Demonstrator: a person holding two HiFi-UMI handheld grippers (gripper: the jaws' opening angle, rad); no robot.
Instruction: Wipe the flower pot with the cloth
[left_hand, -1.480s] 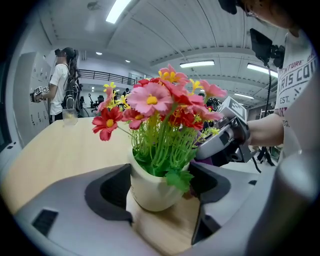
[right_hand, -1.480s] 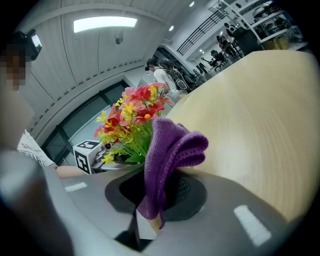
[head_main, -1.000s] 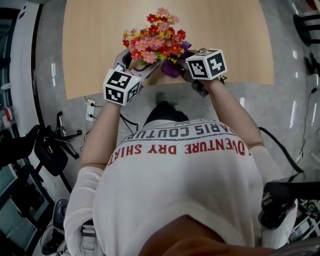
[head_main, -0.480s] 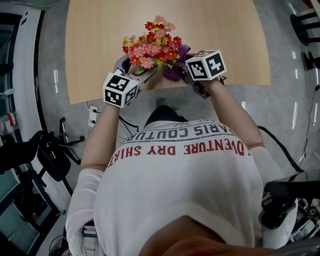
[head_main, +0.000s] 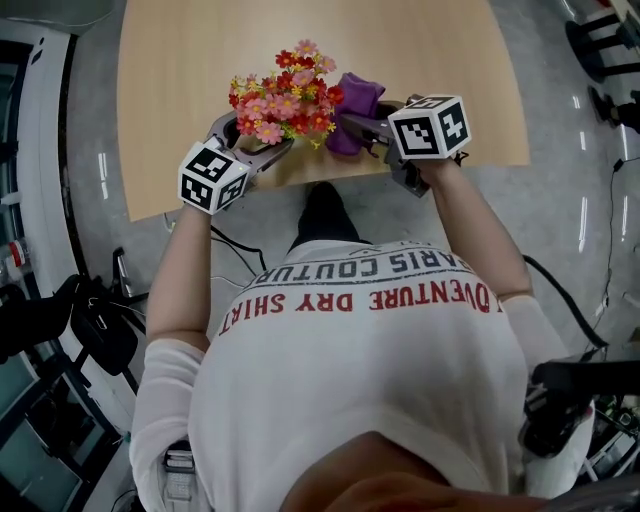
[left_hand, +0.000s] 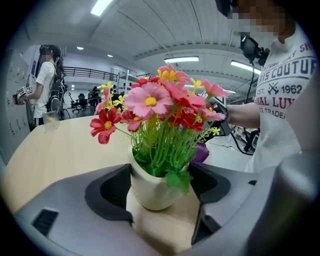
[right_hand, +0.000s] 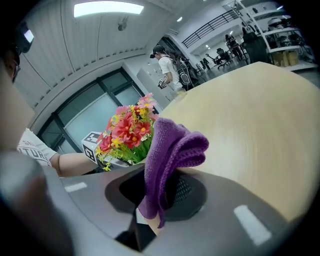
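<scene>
Cream flower pot (left_hand: 150, 192): we see the left gripper (left_hand: 161, 172) with its jaws clamped on the pot's two sides, and the pot upright.
Purple cloth (right_hand: 167, 150): pinched between the closed jaws of the right gripper (right_hand: 159, 192), with its free folds standing up past the tips.
Flowers (left_hand: 160, 107): red, pink and yellow on green stems. They fill the pot's mouth and hide it from above.
Cloth against pot: just beside the flowers on their right; we cannot tell whether it touches the pot.
Table (head_main: 200, 60): light wood. The pot is by its near edge a little left of the middle, the cloth about the middle — whether the pot rests on the table we cannot tell.
</scene>
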